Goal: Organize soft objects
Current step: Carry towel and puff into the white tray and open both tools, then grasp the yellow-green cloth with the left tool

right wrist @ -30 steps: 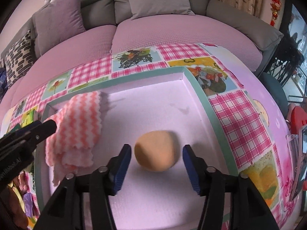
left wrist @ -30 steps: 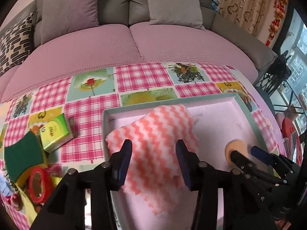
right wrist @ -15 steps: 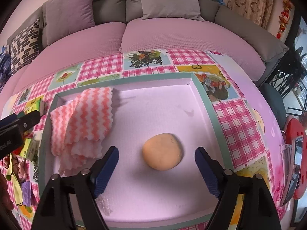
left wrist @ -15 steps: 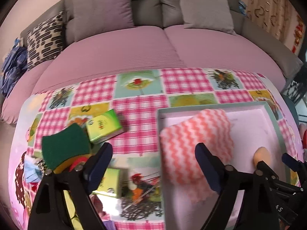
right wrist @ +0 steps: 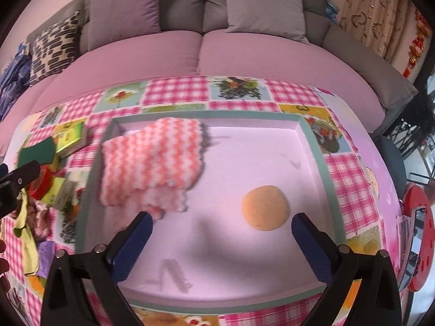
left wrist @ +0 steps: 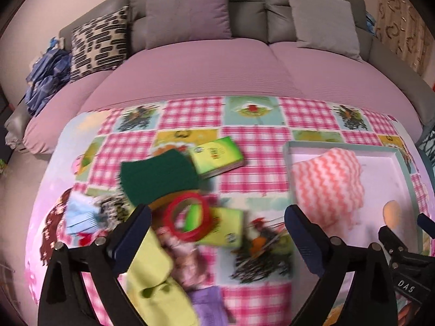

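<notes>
a folded pink-and-white zigzag cloth lies in the ten o'clock corner of a shallow teal-rimmed tray with a pale pink floor, well apart from a round peach-coloured sponge puff resting at the tray's four o'clock side. the right gripper hangs above the tray's near half, its blue-padded jaws opening wide with nothing between them; the puff sits just at the twelve o'clock side of its right finger. the left gripper is over the checked pink picture-print tablecloth at the nine o'clock side of the tray, its jaws likewise opening and empty. below it lies a blurred heap: a dark green scouring pad, a green-and-yellow tissue pack just at the pad's two o'clock, a red ring of tape resting partly on a second green pack, a yellow-green cloth, a purple cloth and a light blue item at the heap's nine o'clock. at twelve o'clock beyond the table stands a pink-covered grey sofa with cushions.
</notes>
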`<state>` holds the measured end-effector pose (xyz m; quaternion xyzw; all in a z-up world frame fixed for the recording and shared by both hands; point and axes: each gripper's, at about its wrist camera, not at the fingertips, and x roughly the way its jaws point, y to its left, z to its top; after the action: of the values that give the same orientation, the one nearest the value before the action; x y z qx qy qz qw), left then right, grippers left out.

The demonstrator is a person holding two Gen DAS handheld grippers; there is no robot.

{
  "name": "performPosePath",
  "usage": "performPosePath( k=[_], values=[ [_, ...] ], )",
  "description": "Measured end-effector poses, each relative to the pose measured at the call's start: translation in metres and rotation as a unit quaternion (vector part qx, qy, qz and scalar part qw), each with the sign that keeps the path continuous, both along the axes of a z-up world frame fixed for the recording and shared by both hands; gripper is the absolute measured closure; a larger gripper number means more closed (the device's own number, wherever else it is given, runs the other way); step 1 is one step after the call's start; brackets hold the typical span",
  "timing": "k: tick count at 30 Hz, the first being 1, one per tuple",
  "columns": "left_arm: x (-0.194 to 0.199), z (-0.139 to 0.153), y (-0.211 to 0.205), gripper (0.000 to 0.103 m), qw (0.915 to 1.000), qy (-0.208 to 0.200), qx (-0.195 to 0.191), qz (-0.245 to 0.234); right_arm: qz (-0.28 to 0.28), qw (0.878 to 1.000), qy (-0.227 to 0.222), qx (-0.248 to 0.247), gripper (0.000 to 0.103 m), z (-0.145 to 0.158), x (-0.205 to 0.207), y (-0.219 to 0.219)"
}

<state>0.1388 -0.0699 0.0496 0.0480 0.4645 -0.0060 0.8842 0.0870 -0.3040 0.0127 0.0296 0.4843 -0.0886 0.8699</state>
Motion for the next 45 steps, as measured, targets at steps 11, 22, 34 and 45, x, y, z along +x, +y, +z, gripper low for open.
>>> performPosePath(
  k=[11, 22, 34, 45],
  values=[
    [-0.026, 0.023, 0.104, 0.004, 0.9932, -0.026, 0.012, 0.113, 0.082, 0.995, -0.044, 0.031, 0.0, 0.025, -0.004, 0.071],
    [-0.044, 0.008, 0.145, 0.005, 0.9926, 0.012, -0.026, 0.118, 0.169, 0.984, -0.028, 0.054, 0.0, 0.015, -0.008, 0.154],
    [-0.039, -0.043, 0.117, 0.006, 0.9918, 0.095, -0.065, 0.054, 0.198, 0.979, 0.015, 0.043, 0.0, -0.013, -0.018, 0.178],
    [-0.03, -0.075, 0.098, 0.06, 0.9866, 0.141, -0.08, 0.023, 0.194, 0.98, 0.02, 0.044, 0.0, -0.015, -0.017, 0.175]
  ],
)
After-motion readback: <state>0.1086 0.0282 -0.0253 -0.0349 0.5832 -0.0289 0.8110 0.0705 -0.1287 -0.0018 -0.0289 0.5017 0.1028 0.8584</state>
